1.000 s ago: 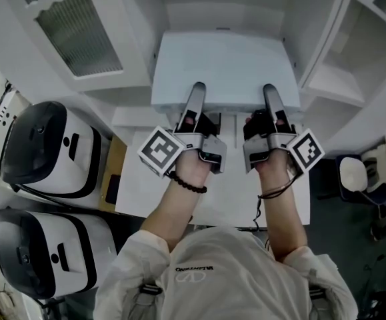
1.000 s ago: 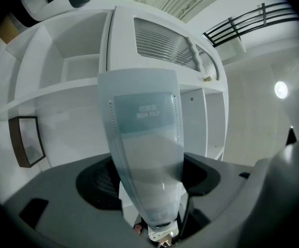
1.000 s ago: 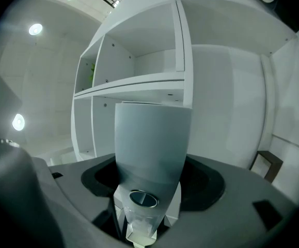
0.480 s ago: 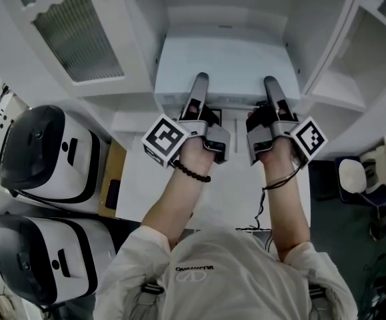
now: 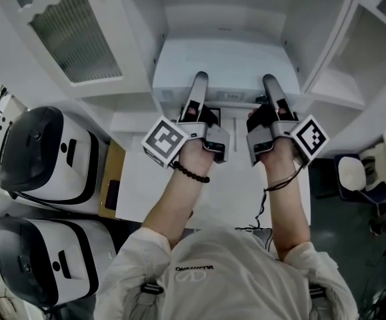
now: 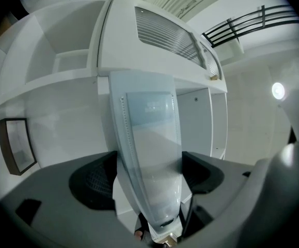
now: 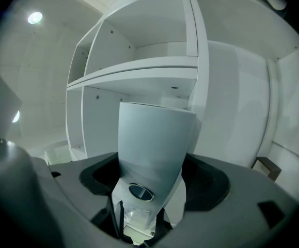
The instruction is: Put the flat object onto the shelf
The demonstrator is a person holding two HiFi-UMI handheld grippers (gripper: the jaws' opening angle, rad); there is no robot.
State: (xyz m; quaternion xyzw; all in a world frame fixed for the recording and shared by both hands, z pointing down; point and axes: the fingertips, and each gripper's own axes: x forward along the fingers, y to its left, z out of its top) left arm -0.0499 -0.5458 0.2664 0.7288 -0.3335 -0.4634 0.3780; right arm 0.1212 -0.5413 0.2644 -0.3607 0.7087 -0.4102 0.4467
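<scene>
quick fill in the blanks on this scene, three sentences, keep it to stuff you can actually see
1. The flat object lies in a ___ shelf.
2. At the head view's left sit ___ black-and-white devices.
3. The person's left wrist wears a dark beaded ___.

Missing words: white; two; bracelet.
</scene>
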